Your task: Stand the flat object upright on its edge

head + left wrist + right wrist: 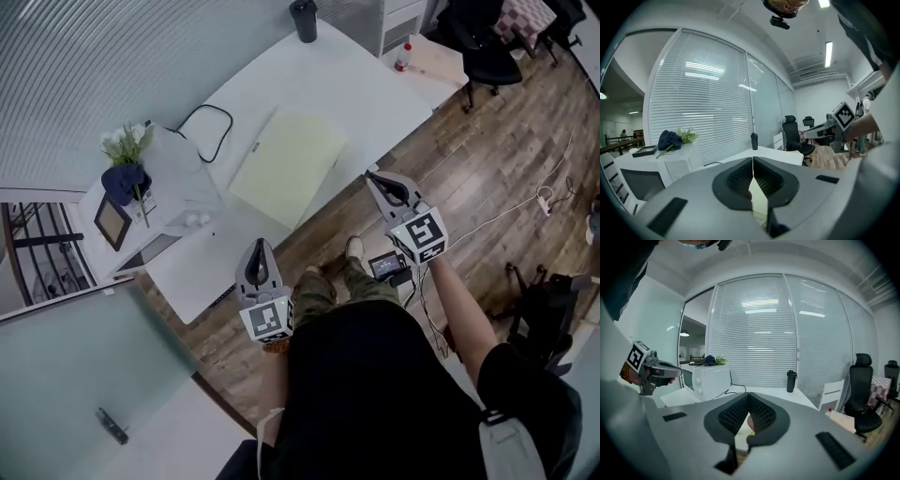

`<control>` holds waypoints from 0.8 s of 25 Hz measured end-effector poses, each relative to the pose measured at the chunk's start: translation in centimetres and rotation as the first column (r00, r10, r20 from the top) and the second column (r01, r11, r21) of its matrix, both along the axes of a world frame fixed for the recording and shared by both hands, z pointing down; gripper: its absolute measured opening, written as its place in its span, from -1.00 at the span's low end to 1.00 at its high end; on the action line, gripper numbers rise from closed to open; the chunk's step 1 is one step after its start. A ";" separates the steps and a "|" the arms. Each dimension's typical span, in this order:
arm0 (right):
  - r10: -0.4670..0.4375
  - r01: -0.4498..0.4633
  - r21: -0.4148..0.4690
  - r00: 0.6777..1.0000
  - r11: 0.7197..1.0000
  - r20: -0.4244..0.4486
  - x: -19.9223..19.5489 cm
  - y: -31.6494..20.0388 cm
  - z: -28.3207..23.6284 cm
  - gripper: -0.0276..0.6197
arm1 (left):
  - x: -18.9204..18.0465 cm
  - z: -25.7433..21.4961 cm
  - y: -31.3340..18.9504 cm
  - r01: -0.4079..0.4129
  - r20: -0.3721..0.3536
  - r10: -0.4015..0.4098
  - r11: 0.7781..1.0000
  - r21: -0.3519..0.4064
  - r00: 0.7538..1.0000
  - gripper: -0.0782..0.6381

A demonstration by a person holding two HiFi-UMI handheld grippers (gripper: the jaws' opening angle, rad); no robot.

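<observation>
- Left gripper (258, 248): jaws pressed together, nothing between the ribbed black pads; in its own view they meet in a single line. It's held low in front of the person's body, over the brown wood-plank floor (450, 169), tip aimed at the table.
- Right gripper (380, 186): jaws likewise closed & empty. It's held further fwd, just off the table edge, tip pointing toward the task thing's near corner.
- Both are prob. closed because nothing is grasped: a neutral carry posture w/ elbows bent, ahead of any reach.
- Task thing: pale yellow-green flat rectangular board (286, 164). It lies flat on the white curved-edge table (347, 75), close to the front edge, long side running diagonally. Neither gripper touches it; the right gripper is the nearer.
- Its spot by the edge prob. suits a grab from the floor side. Whether it overhangs the edge can't be told.
- Further out: a black looped cable (211, 127) lies just left of the board, by a white microwave (178, 192) w/ a green-and-white flower bunch (127, 145) on top. A black tumbler (303, 19) stands at the table's far end, well apart.
- Judgement: task not begun. The next move needs jaws opened & one thin rim pinched or levered up. A flat sheet on a smooth top may slide rather than lift, so the 2nd gripper would likely act as a stop.
</observation>
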State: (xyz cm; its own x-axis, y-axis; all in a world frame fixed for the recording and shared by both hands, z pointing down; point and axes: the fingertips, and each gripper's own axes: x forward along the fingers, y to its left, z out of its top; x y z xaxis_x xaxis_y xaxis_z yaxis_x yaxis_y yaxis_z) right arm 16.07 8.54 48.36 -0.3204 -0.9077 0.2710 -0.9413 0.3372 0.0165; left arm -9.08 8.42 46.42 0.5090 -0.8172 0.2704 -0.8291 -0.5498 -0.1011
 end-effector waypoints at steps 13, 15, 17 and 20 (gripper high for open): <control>-0.078 0.072 -0.072 0.994 0.995 -0.080 -1.4 -9.3 -0.4 -0.91 | -1.1 6.0 -6.4 -0.030 -0.115 0.004 0.973 -0.228 0.993 -0.76; -0.092 0.082 -0.093 0.990 0.992 -0.110 -1.6 -10.6 -0.6 -0.91 | -0.7 6.9 -6.9 -0.096 -0.126 0.065 0.961 -0.261 0.990 -0.76; -0.103 0.087 -0.108 0.984 0.990 -0.145 -2.1 -12.0 -0.5 -0.91 | -1.1 7.5 -7.5 -0.128 -0.135 0.094 0.955 -0.268 0.986 -0.76; -0.134 0.105 -0.128 0.961 0.986 -0.241 -3.0 -13.7 0.2 -0.91 | -2.4 9.2 -8.5 -0.116 -0.178 0.062 0.944 -0.308 0.982 -0.76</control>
